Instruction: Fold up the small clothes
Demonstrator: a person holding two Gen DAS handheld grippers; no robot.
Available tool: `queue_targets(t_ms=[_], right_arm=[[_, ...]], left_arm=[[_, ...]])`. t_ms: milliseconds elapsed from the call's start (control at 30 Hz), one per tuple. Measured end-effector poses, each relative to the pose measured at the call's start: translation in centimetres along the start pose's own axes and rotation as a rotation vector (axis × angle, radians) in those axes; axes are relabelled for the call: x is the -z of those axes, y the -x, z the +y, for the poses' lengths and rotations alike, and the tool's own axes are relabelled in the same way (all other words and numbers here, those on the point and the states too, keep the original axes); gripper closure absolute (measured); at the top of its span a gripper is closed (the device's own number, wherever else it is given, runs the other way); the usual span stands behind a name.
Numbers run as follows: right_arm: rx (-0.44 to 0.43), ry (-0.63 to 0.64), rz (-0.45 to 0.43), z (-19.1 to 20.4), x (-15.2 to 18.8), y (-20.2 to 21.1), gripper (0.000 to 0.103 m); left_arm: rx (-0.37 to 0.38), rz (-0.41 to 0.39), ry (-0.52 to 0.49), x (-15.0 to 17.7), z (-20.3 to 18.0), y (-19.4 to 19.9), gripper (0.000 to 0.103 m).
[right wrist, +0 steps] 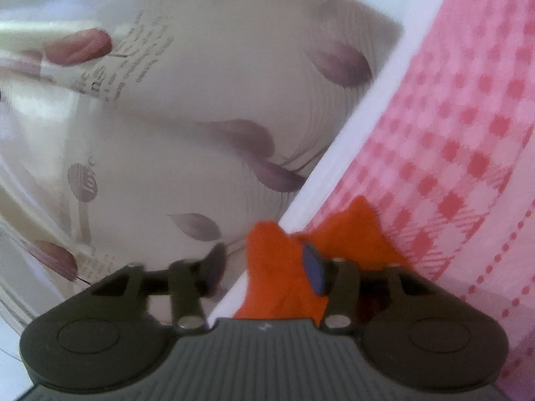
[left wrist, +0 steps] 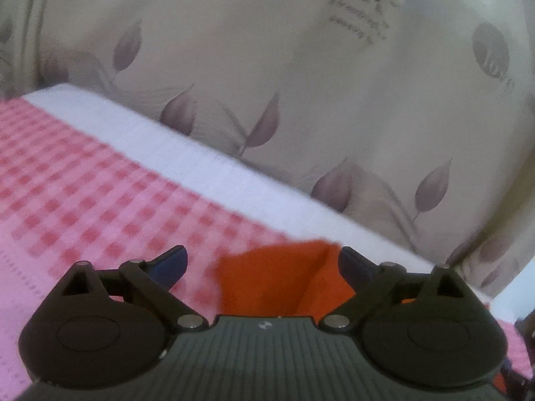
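So, left claw (left wrist: 262, 262) spread wide, gripping nothing, small orange cloth garment (left wrist: 281, 277) lying loose between fingers. Right claw (right wrist: 264, 264) half open, same orange cloth bunched against one pad, doesn't look pinched. Garment sits on pink checked bedspread (left wrist: 83, 193) near white edge, leaf-print curtain (left wrist: 267, 50) beyond. Looks freshly set down; can't tell how folded.

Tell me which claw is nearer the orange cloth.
Right. The right claw has the orange cloth bunched against one pad; the left claw stands wide open with the cloth lying loose between.
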State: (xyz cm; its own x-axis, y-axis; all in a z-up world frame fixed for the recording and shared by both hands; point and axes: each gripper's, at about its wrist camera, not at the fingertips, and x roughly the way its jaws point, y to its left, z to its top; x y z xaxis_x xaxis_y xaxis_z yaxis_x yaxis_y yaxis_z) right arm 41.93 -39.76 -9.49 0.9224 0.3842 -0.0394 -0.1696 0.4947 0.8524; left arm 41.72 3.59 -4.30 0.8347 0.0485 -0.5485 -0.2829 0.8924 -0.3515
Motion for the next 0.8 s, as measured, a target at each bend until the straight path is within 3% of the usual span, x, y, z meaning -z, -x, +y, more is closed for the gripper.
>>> queue_targets(t_ms=[67, 167, 367, 600, 800], right_arm=[[0.037, 0.082, -0.026, 1.3, 0.6, 0.2, 0.034], [0.073, 0.239, -0.042, 3.5, 1.7, 0.0, 0.03], [0.117, 0.52, 0.002, 7.1, 4.4, -1.5, 0.026], [0.153, 0.585, 0.015, 7.8, 5.1, -2.1, 0.022], [0.178, 0.648, -0.014, 8.4, 6.0, -2.0, 0.015]], left_arm=[[0.01, 0.017, 0.008, 0.7, 1.2, 0.7, 0.003], [0.025, 0.045, 0.017, 2.0, 2.5, 1.6, 0.001], [0.136, 0.05, -0.008, 3.2, 3.0, 2.2, 0.001], [0.154, 0.101, -0.178, 3.9, 0.3, 1.2, 0.001], [0.181, 0.101, -0.186, 4.2, 0.3, 1.1, 0.001]])
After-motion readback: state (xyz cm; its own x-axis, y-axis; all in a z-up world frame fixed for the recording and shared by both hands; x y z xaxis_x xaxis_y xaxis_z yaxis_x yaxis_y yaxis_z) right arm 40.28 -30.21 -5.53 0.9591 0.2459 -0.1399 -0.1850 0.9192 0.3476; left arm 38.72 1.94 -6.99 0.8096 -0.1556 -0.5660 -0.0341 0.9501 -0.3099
